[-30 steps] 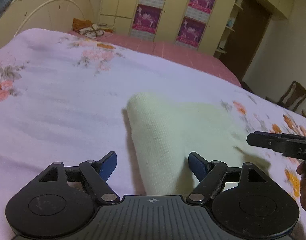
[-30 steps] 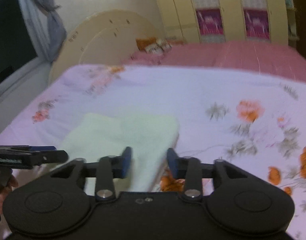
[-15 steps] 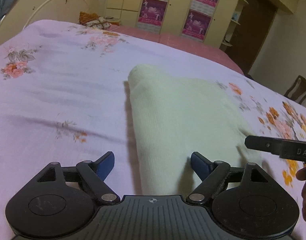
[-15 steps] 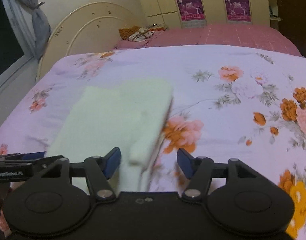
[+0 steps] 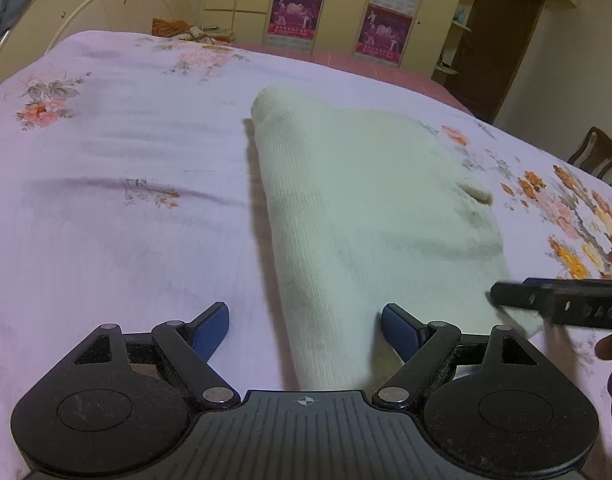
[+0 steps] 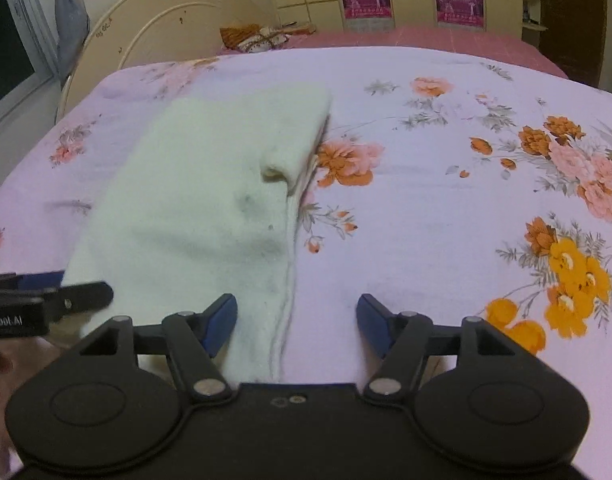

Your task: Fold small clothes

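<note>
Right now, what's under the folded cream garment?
The cream garment lies flat on the floral bedsheet, which shows all around it. Stacked folded layers show at its right edge. Anything between those layers or beneath it is covered. Both grippers, left and right, are open.

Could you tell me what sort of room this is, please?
Most likely a bedroom: a bed with a floral sheet, a curved headboard behind it, and a wall of wardrobes.

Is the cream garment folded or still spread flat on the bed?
Folded. The cream garment lies as a narrow layered strip, with a rounded fold along its left side and stacked edges on its right, on the floral bedsheet.
</note>
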The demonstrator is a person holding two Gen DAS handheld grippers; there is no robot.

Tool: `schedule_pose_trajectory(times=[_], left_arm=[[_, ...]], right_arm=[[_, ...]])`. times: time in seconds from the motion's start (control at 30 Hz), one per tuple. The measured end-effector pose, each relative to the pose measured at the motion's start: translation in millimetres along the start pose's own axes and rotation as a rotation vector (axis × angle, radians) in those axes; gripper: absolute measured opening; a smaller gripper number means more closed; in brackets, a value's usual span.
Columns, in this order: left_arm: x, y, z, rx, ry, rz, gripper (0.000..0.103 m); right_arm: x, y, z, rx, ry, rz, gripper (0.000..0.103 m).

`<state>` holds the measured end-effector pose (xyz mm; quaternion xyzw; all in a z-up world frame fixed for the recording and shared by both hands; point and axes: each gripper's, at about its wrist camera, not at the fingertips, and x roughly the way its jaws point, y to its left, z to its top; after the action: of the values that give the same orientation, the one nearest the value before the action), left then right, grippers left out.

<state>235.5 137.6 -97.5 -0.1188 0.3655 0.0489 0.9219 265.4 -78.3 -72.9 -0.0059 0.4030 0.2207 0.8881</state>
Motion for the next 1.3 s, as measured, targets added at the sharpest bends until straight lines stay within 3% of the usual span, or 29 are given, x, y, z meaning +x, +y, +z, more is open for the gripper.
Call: schedule_pose_trajectory(times=[0.1,0.23,0.37,0.5,0.73,0.87,1.03,1.3], left_arm=[[-5.9,-2.3,-8.3,0.006,-0.003,-0.011,0.083],[-5.6,-7.9,-19.3,0.037,-0.015,0.013,0.084],[-6.8,-10.1,-19.7,0.041,-0.009,0.024,0.090],[-3.9,-8.7,-19.7,0.037,0.006,0.050,0.103],[-2.3,-11.4,-20.0,0.052,0.013,0.071,0.103],[-4.9,-13.1,-15.5,0.045,0.031,0.088,0.103],[-37.4,-13.7,-18.9,0.046,-0.015,0.074,0.103],[-120.6,-23.8,-44.0,0.060,-0.095,0.015,0.103]], right_arm=[[-19.8,2.3,-4.5,0.011,-0.079,0.029,0.064],[-6.3,10.8,-16.5,-0.069,-0.003,-0.026,0.065],[-6.4,9.4,-21.0,-0.065,-0.029,-0.023,0.066],[-5.9,10.0,-21.6,-0.071,-0.027,-0.027,0.067],[-3.3,15.2,-19.5,-0.092,-0.011,-0.089,0.085],[-2.4,13.8,-19.3,-0.099,-0.009,-0.095,0.087],[-29.5,21.1,-21.4,-0.119,-0.046,-0.092,0.084],[-105.1,37.4,-46.3,-0.104,-0.145,-0.087,0.086]])
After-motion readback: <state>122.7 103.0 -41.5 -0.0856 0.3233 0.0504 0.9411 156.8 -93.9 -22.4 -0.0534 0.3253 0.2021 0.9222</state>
